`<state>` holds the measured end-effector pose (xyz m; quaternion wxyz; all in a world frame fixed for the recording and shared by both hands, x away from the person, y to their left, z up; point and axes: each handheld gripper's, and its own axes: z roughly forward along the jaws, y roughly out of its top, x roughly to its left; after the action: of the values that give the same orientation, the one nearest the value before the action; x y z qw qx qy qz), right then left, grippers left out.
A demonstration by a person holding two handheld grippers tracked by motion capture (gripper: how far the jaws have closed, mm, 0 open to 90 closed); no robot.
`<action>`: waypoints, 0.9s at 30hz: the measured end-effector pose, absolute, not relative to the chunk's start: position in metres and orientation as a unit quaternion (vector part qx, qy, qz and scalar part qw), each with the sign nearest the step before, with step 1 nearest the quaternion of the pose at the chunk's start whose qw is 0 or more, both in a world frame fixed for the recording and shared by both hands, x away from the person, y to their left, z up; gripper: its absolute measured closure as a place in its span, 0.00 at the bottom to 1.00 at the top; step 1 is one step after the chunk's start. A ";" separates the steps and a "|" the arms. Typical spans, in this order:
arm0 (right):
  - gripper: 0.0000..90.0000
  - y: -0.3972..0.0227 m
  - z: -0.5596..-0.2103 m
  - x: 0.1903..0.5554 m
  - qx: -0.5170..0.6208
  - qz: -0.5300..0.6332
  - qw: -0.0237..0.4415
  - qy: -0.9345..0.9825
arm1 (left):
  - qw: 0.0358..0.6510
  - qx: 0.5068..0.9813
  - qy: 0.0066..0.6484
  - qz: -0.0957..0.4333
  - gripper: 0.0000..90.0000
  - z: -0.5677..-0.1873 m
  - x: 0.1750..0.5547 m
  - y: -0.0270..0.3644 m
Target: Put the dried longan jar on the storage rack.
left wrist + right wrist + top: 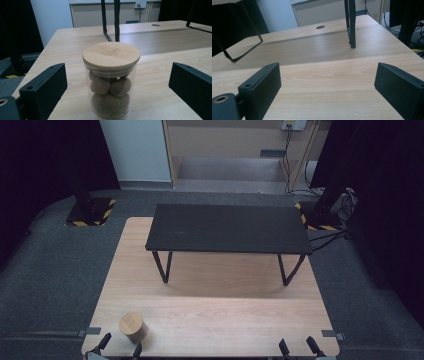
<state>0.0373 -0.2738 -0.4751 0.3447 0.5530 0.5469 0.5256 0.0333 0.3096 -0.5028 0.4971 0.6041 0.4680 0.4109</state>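
glass jar stands between the spread jaws of the left gripper at the near left table edge

a light wooden table (210, 310) fills the middle of the high view, with grey carpet around it. on its far half stands a low black shelf (227, 227) on thin black metal legs, its top dark and bare. a shadow from the shelf falls across the wood beneath and just in front of it.

at the near left corner of the table sits a round glass jar (133, 326) with a flat bamboo lid. in the left gripper view the jar (110, 82) is upright, its lid (111, 55) seated flat on top, and through the clear wall show round brown balls (110, 93) stacked inside. the left gripper (119, 346) is at the near edge, its jaws spread wide, one on each side of the jar and apart from the glass; in its own view the left gripper (113, 87) has clear wood showing between each jaw and the jar.

the right gripper (298, 347) is at the near right edge of the table, well apart from the jar. its jaws are also spread wide, and in the right gripper view the right gripper (327, 82) has nothing but bare wood grain between them. beyond it a shelf leg (350, 23) comes down to the table on the right, and a small round hole (320, 27) sits in the tabletop farther off.
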 end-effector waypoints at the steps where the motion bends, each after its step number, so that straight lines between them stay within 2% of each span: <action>1: 0.08 -0.273 -0.475 0.038 0.553 0.525 0.344 0.547 | 0.496 0.606 0.469 0.409 0.00 -0.503 0.035 0.310; 27: 0.08 -0.272 -0.475 0.045 0.564 0.508 0.341 0.554 | 0.469 0.630 0.469 0.404 0.03 -0.517 0.079 0.308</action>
<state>0.0449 -0.2719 -0.4747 0.3415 0.5643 0.5543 0.5076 0.0787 0.3083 -0.5169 0.4689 0.6302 0.4691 0.4036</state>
